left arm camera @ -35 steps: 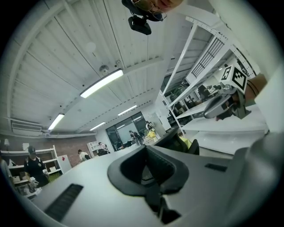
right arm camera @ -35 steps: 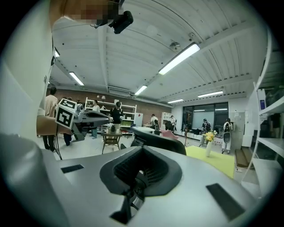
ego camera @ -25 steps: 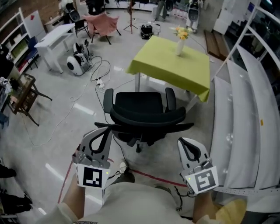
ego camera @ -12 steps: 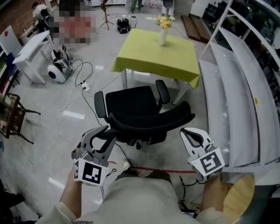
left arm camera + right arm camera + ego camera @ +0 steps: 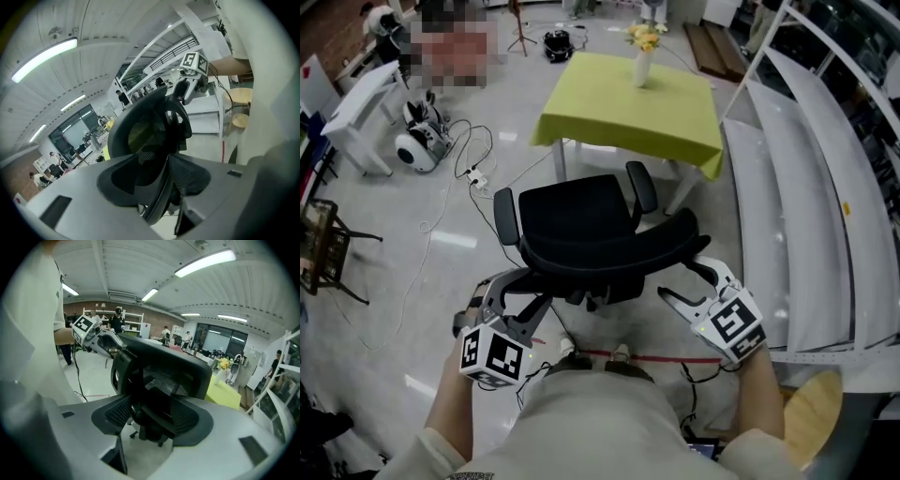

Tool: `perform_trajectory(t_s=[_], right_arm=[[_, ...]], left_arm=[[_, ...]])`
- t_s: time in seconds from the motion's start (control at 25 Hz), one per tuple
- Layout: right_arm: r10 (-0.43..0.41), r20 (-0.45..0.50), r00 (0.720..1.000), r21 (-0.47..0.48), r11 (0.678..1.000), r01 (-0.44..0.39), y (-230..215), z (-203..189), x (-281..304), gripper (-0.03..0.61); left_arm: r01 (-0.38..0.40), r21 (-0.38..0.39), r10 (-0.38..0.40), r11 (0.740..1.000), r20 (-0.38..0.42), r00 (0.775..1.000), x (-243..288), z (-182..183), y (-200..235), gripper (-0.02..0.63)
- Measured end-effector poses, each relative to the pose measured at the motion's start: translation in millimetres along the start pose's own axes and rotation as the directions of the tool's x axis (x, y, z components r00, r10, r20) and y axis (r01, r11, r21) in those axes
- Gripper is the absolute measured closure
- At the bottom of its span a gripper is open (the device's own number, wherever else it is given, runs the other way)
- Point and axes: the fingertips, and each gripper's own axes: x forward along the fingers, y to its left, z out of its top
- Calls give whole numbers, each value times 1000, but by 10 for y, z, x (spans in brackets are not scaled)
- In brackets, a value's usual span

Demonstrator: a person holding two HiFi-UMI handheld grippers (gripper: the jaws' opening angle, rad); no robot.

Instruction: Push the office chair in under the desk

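Now left gripper [image 5: 517,292] and right gripper [image 5: 686,281] are opening unclamped jaws astride the black mesh office chair [image 5: 609,251] backrest, readying to clamp and push.

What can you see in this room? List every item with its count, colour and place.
office chair: 1, black, centre, back facing the camera
desk: 1, lime-green cloth, beyond the chair
vase: 1, white, yellow flowers, on the desk
table: 1, white, far left
wooden chair: 1, brown, left edge
floor tape: 1, red, nearside of chair
shelving: 1, white, right side
left gripper: 1, grey, jaws just opened, at chair back's left end, nothing clamped
right gripper: 1, grey, jaws just opened, at chair back's right end, nothing clamped
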Motion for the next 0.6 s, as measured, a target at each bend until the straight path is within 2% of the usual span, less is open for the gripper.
perform_trajectory(t_s=[0.16,0.28,0.4,0.6], right_arm=[[38,-70,997,-72,996,-43,-62,-148,99,307],[85,-92,992,-72,993,-92,-94,-217,182,297],[125,-128,984,-87,987,-136,-129,-299,260,278],[128,-203,971,-149,976,-160,-179,-460,392,275]], left_arm=[[41,4,-41,999,-59,997,149,-47,-125,382],[50,-25,-52,998,-90,995,241,-88,-157,382],[75,-6,-75,997,-156,985,341,-179,-204,359],[93,40,-82,995,-230,970,455,-306,-305,348]])
